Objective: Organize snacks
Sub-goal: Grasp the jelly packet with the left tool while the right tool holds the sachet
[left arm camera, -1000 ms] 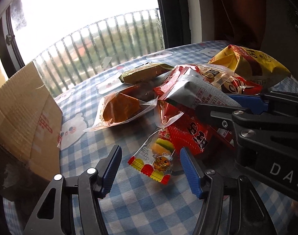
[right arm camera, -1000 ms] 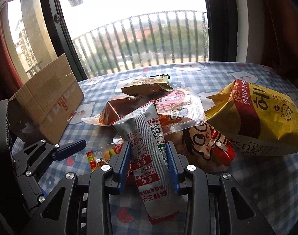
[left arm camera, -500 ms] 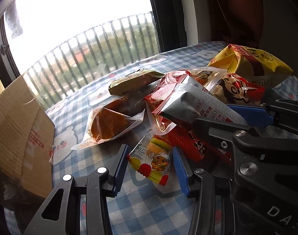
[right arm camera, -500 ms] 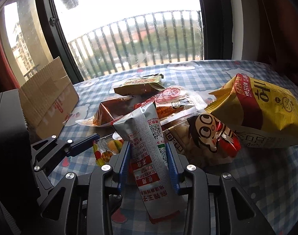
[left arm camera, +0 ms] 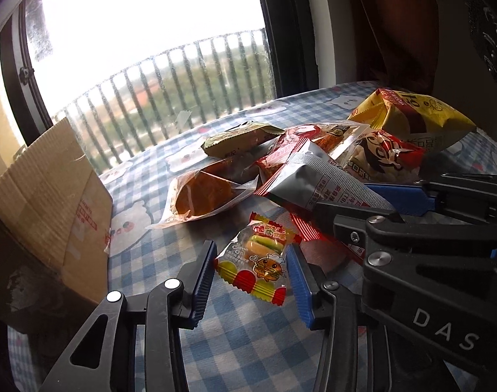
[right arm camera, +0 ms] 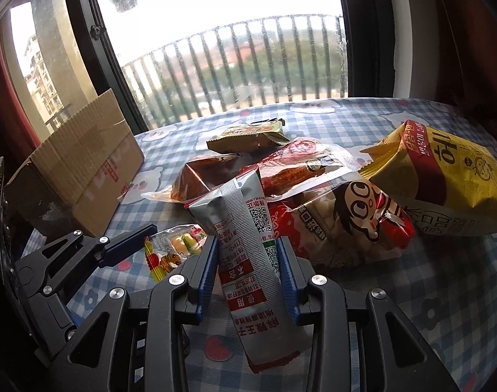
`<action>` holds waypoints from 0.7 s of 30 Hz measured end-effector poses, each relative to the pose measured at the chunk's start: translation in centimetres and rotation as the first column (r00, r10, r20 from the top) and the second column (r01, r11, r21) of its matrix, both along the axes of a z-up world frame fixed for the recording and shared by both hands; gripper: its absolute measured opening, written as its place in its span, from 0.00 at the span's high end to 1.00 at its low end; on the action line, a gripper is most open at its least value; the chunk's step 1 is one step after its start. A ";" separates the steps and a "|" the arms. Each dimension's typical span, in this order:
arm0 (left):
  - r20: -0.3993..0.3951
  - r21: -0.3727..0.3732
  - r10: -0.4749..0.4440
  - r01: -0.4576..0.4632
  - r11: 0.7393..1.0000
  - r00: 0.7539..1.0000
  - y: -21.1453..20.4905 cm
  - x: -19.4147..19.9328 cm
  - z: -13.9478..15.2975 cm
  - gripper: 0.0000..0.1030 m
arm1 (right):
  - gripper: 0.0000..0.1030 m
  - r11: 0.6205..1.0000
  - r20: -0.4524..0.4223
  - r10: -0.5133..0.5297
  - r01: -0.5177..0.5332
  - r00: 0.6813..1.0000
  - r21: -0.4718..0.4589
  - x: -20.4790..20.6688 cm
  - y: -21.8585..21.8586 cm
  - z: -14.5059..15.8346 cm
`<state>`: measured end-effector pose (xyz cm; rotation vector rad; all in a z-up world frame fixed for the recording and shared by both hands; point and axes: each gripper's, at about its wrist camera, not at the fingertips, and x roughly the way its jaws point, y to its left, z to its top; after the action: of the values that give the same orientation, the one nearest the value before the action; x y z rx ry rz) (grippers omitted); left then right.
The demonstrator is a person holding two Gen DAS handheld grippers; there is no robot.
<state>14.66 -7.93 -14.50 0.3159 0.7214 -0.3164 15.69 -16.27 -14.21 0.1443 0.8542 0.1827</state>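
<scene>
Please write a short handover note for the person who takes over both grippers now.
Right gripper: shut on the silver-and-red snack packet, held above the checked tablecloth.
Left gripper: fingers on both sides of the burger gummy packet; grip not clear.
Cardboard box stands at the left; nothing visibly placed in it.
Left to sort: yellow chip bag, cartoon-face bag, green packet, clear orange pouches.

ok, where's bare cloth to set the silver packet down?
Bare checked tablecloth lies in front of the cartoon-face snack bag, and between the cardboard box and the clear orange pouch. The centre pile is crowded.
</scene>
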 end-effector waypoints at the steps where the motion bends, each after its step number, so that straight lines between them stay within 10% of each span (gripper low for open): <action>1: 0.002 -0.006 0.008 -0.008 1.000 1.000 0.4 -0.4 0.1 0.57 | 0.63 1.000 0.000 0.005 -0.005 1.000 -0.002 -0.2 0.2 0.1; 21: 0.151 -0.129 0.070 -0.050 0.990 0.986 4.7 -8.0 6.8 0.57 | 0.63 0.996 0.133 0.078 -0.072 0.988 -0.052 -6.2 4.4 6.0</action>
<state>6.70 -3.21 -7.66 0.1967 0.5541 -0.2752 9.54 -11.83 -8.22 0.0552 0.7293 0.2404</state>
